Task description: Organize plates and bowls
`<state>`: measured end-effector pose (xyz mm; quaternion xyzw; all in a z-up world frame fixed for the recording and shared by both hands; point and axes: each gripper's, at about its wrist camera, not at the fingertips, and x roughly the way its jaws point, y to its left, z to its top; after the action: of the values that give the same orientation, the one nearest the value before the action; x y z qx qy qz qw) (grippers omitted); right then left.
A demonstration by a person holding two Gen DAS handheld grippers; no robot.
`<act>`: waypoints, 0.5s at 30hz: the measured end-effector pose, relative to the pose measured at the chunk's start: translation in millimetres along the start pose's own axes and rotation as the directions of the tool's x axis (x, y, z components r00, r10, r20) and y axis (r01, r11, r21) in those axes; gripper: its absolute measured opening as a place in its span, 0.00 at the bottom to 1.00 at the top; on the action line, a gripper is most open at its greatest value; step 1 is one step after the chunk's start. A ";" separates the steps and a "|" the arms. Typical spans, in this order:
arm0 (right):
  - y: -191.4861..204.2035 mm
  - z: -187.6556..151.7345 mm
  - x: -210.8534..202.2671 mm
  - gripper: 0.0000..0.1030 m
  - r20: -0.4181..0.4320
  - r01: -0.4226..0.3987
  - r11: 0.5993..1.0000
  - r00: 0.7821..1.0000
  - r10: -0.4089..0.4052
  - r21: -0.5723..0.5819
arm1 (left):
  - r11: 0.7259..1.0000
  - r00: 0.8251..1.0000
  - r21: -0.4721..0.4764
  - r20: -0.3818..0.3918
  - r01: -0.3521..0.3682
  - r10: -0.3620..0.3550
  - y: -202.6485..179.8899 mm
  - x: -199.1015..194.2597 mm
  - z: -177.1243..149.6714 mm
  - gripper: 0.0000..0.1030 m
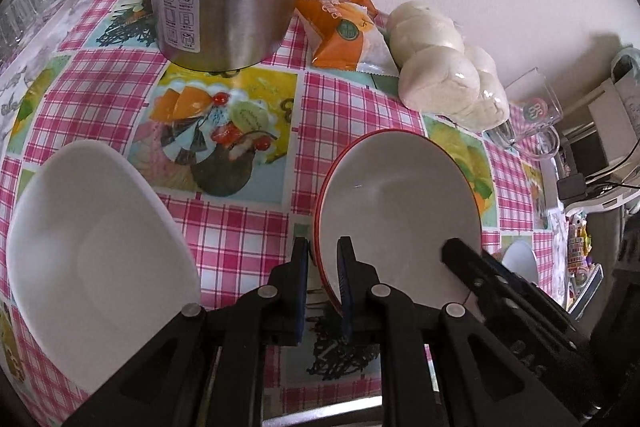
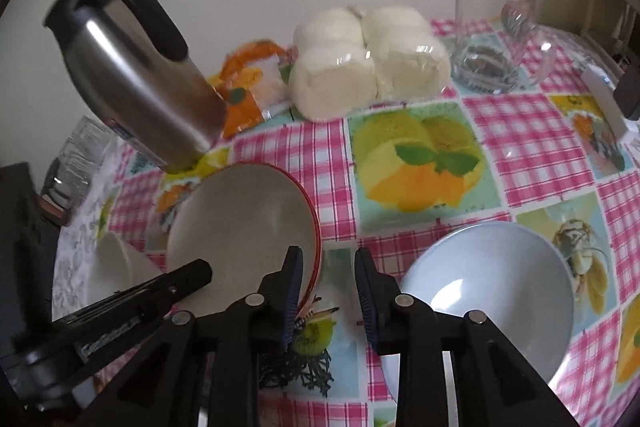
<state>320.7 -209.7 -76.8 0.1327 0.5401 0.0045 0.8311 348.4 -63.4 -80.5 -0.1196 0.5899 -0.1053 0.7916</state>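
A: Three bowls on the checked surface (image 2: 532, 131). The red-rimmed bowl (image 1: 396, 203) sits in the middle, a white bowl (image 1: 92, 251) to its left and a pale blue bowl (image 2: 492, 291) to its right.

B: Left tool (image 1: 323, 279): we read it as pinching the red-rimmed bowl's near wall, one pad outside, one inside, jaws nearly together. Right tool (image 2: 328, 291)?

A: Spread. Its left pad sits just beside the same bowl's rim, right pad over bare cloth. Nothing between the pads, so nothing held.

B: Handling notes?

A: We judge all three stiff, glazed, and breakable if dropped or knocked together. The slick glaze means a rim pinch could slide. The best hold is across the wall at the lip, pads inside and outside, as the left tool has it.

B: Weight?

A: Light enough for a one-sided pinch, we think, though the bowl would tip about the grip if lifted.

B: Orientation?

A: Every bowl has its mouth up, resting on its base. They are round, so there is no long axis across the surface; the only axis runs upright through the centre. That suits nesting one inside another.

B: Hazards nearby?

A: A steel flask (image 2: 148, 79) stands just behind the red-rimmed bowl, with wrapped buns (image 2: 368, 63) and drinking glasses (image 2: 496, 39) further back. We keep lifts clear of the flask.
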 end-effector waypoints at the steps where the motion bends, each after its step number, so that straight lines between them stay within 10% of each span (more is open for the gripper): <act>1: 2.0 1.0 6.2 0.26 -0.020 0.002 1.000 1.000 -0.002 -0.008 | 1.000 1.000 0.004 0.004 -0.003 0.003 -0.8 0.4 -0.3 0.15; 15: 9.8 -9.2 -15.6 0.17 0.009 -0.041 0.998 0.999 0.041 -0.042 | 0.996 0.993 0.085 0.113 -0.031 0.021 -22.3 -44.0 -6.5 0.14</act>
<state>307.3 -200.6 -64.1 0.1264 0.5327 0.0321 0.8362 329.2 -71.5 -35.4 -0.0833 0.5411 -0.1136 0.8291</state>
